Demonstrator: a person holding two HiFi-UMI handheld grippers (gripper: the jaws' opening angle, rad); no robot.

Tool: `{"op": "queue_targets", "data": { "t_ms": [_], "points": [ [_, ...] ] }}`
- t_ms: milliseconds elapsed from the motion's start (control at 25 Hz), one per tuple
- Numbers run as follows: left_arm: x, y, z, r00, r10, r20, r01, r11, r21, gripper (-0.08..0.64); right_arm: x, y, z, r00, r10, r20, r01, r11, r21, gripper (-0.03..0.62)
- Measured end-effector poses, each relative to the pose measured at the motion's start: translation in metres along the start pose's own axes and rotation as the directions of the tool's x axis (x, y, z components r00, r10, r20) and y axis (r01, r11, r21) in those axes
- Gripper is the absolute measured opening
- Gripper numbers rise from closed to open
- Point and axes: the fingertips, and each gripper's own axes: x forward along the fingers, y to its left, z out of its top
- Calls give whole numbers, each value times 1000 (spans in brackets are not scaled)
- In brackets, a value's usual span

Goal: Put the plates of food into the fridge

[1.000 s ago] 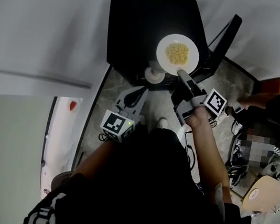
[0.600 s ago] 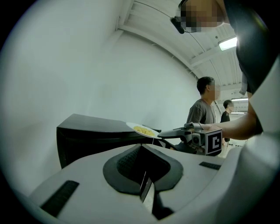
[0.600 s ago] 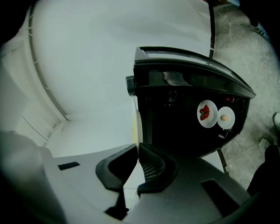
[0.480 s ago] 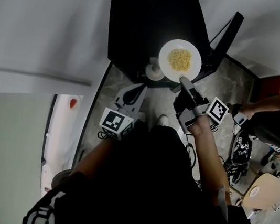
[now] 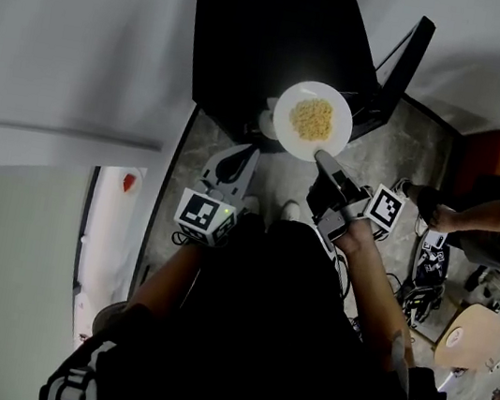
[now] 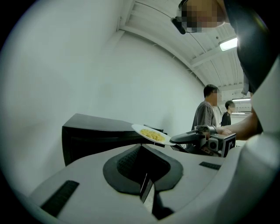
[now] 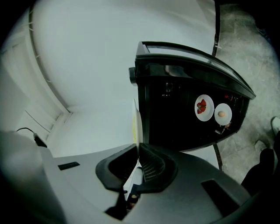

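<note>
— One black box-shaped fridge at twelve o'clock: how far along?
— The round white plate of yellow food hangs at its six, rim pinched by the right gripper. The left gripper is pressed together, empty. A small white strawberry plate and an egg plate seem inside already.

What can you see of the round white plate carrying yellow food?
The round white plate, glossy like ceramic, carries a heap of yellow noodle-like food at its centre. The right claw pinches its near rim, holding it roughly level in the air before the black fridge; nothing else touches it.
</note>
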Motion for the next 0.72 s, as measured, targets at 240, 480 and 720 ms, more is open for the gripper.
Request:
{"op": "queue_targets", "data": {
  "t_ms": [240, 480, 720],
  "points": [
    [-41, -12, -5, 1000, 16, 27, -16, 1000, 7, 20, -25, 1, -49, 999, 12, -35, -12, 1000, -8, 32],
    [-59, -9, -10, 999, 39, 32, -39, 999, 5, 20, -31, -13, -74, 997, 9, -73, -10, 1000, -12, 32],
    [-63, -7, -15, 999, 46, 23, -46, 999, 0, 20, -32, -49, -84, 993, -59, -99, 56, 998, -33, 32]
  ]
}}
